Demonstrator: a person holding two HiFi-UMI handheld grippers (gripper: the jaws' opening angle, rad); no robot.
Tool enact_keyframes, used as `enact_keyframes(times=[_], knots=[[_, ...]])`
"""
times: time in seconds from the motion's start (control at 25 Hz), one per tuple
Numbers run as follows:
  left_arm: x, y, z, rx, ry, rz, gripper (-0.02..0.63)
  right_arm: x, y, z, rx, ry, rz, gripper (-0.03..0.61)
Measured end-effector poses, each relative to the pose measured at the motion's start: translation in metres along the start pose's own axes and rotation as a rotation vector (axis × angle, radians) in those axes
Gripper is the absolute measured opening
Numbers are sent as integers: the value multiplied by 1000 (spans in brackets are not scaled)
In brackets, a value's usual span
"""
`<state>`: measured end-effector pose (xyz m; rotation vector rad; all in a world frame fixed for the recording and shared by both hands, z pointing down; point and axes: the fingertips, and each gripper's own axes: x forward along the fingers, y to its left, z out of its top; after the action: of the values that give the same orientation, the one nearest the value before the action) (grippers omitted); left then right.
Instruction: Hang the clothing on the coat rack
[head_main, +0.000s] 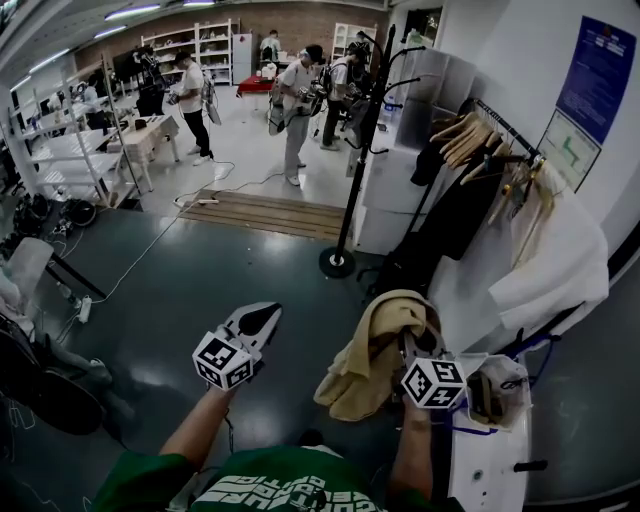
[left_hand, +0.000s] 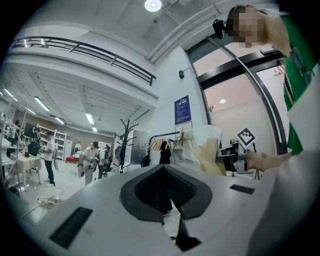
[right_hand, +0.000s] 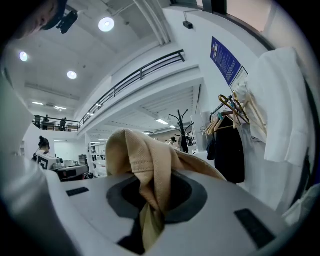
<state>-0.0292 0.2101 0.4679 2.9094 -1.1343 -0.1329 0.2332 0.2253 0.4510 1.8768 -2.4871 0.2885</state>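
Your right gripper (head_main: 415, 345) is clamped on the tan garment (head_main: 365, 365). In the right gripper view the cloth is pinched in the seam between the jaws, then rises in a thick fold above the dark pads. The fabric is a sandy beige with a fine twill weave, and a stitched hem runs along one folded edge. From the head view it is bunched rather than spread out: it is heaped over the front of the gripper, and loose folds hang down on the gripper's left side, above the dark floor (head_main: 200, 290).

Your left gripper (head_main: 265, 318) is held out beside it, apart from the cloth. Its jaws are pressed together with nothing between them.

The coat rack (head_main: 358, 150) stands ahead of you and well apart from the garment — a black pole with curved hooks at the top and a round base (head_main: 337, 263) on the floor. To its right, along the white wall, a clothes rail (head_main: 500, 125) carries wooden hangers (head_main: 462, 135), a black garment (head_main: 455, 215) and a white garment (head_main: 555, 255). Several people (head_main: 297, 100) stand in the brighter area further back.
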Motion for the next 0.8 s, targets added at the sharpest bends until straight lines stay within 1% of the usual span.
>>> enact_keyframes(times=[0.2, 0.4, 0.64, 0.8], knots=[[32, 3, 0, 10, -6, 21, 3, 20, -33, 9, -4, 0, 10, 60], [57, 1, -1, 13, -7, 31, 3, 36, -56, 15, -10, 0, 24, 60], [70, 4, -4, 15, -4, 56, 3, 46, -72, 17, -3, -2, 34, 60], [77, 5, -9, 12, 3, 59, 3, 51, -79, 15, 5, 2, 34, 60]])
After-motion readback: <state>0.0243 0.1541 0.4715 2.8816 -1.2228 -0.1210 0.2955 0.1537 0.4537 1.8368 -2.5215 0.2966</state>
